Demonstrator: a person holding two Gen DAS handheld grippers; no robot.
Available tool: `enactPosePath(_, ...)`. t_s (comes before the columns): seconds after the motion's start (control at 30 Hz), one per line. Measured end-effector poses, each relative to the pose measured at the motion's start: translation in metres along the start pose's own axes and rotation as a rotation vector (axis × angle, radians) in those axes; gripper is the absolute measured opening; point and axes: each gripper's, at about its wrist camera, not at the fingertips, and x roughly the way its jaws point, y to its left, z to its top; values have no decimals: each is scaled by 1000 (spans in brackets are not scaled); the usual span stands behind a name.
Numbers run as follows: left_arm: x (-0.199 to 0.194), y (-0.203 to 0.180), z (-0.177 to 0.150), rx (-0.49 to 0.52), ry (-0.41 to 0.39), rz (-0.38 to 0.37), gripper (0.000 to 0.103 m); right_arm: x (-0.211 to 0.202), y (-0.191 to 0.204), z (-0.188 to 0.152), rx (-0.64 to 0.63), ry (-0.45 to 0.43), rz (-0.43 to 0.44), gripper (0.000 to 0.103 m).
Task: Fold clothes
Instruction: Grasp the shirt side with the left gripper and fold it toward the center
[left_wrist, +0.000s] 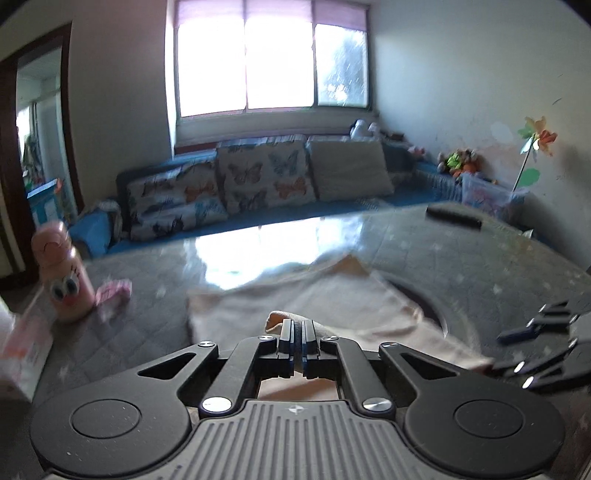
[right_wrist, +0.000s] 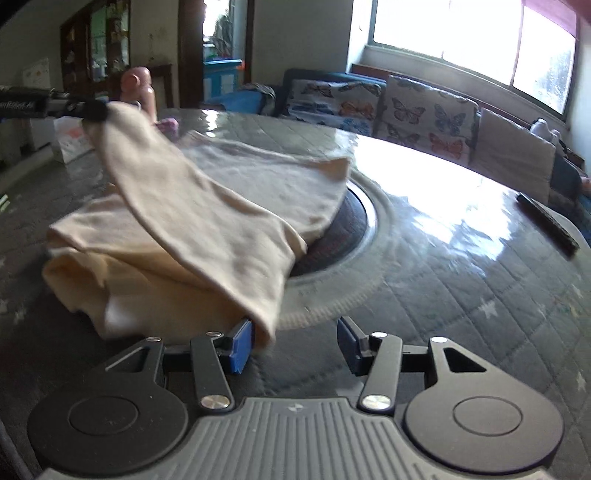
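Left hand-held gripper (left_wrist: 297, 326) pinching one cream garment (right_wrist: 207, 206) — right hand-held gripper (right_wrist: 295, 345) spread, one pink bottle (left_wrist: 64, 275).

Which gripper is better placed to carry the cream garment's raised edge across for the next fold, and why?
Left. The left gripper has its jaws shut on the cream garment, holding an edge up, as the right view shows. The right gripper stands open, gripping nothing.

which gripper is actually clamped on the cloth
The left gripper: its fingers are shut on the beige cloth, while the right gripper stands open.
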Motion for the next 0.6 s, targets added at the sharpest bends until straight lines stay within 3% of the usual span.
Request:
enactPosePath(0.27, 11, 15, -48, 4, 141, 24, 8, -11, -9, -6, 4, 35, -7, 50)
enactPosePath(0.43, 5, 21, -46, -19, 126, 46, 8, -21, -9, 14, 25, -23, 60, 44)
enactPosePath(0.6, 13, 3, -33, 4, 97, -9, 8, 1, 1, 42, 22, -61, 98, 31)
